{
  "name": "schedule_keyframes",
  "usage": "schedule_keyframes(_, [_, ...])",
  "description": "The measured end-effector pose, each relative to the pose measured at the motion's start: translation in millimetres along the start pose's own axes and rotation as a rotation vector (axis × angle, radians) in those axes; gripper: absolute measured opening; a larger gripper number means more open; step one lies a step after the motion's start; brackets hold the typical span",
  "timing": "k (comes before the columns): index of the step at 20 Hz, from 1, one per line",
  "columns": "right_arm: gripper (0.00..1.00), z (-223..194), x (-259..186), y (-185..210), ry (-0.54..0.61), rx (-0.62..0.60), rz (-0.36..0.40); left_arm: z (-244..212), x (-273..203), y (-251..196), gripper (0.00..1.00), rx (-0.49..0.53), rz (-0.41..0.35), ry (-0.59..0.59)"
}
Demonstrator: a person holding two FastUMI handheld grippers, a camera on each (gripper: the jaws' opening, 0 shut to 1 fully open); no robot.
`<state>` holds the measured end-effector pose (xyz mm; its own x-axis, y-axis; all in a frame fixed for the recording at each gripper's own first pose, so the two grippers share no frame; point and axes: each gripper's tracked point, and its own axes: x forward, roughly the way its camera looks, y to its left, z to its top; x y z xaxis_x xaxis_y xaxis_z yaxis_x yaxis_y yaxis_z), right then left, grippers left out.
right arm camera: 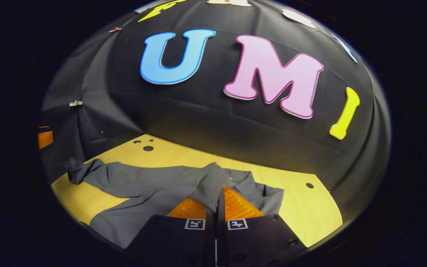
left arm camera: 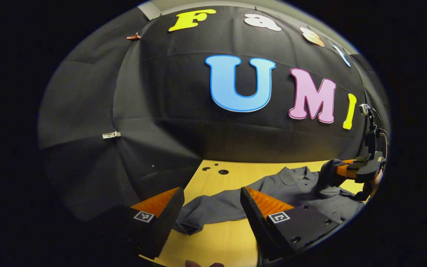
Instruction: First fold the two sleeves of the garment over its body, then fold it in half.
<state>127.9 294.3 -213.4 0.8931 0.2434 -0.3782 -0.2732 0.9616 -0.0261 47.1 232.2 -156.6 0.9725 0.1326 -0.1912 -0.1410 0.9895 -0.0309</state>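
The grey garment (right arm camera: pixel 150 189) lies spread on the wooden table (right arm camera: pixel 310 211), across the lower middle of the right gripper view and the lower right of the left gripper view (left arm camera: pixel 295 193). Its collar (left arm camera: pixel 291 173) sits toward the booth wall, so the body appears to run from the wall toward the viewer, while the sleeves stretch the other way, across the frame.

One sleeve (right arm camera: pixel 98 174) lies flat and straight, running out to the left edge of the right gripper view; its cuff (left arm camera: pixel 189 222) shows between the left gripper's fingers at the bottom of the left gripper view. The other sleeve is gathered and lifted: its fabric (right arm camera: pixel 211 185) stands in a ridge clamped between the right gripper's (right arm camera: pixel 217 202) closed fingers. In the left gripper view that gripper (left arm camera: pixel 341 171) sits at the right edge with grey cloth bunched at its tip.

The left gripper (left arm camera: pixel 213 202) hangs with its fingers wide apart, holding nothing, above and straddling the outstretched cuff without touching it, as far as I can tell.

By my reading the task is at its start: the first sleeve fold is under way, the second sleeve is untouched, and the halving fold is not yet done.
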Motion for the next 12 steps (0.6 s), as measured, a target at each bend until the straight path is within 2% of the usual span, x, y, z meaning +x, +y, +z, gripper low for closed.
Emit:
schedule_keyframes(6, [0.10,-43,23,51,0.121,0.025,0.064,-48,31,32,0.96,-0.041,0.003,0.057])
schedule_keyframes(8, [0.20,-54,27,64,0.155,0.033,0.087,-62,39,41,0.96,-0.041,0.023,0.077])
schedule_keyframes(10, [0.24,-63,25,76,0.189,0.042,0.114,-80,47,46,0.96,-0.023,0.030,0.099])
schedule_keyframes(12, [0.37,-67,23,81,0.206,0.051,0.124,-91,52,53,0.96,-0.002,0.043,0.119])
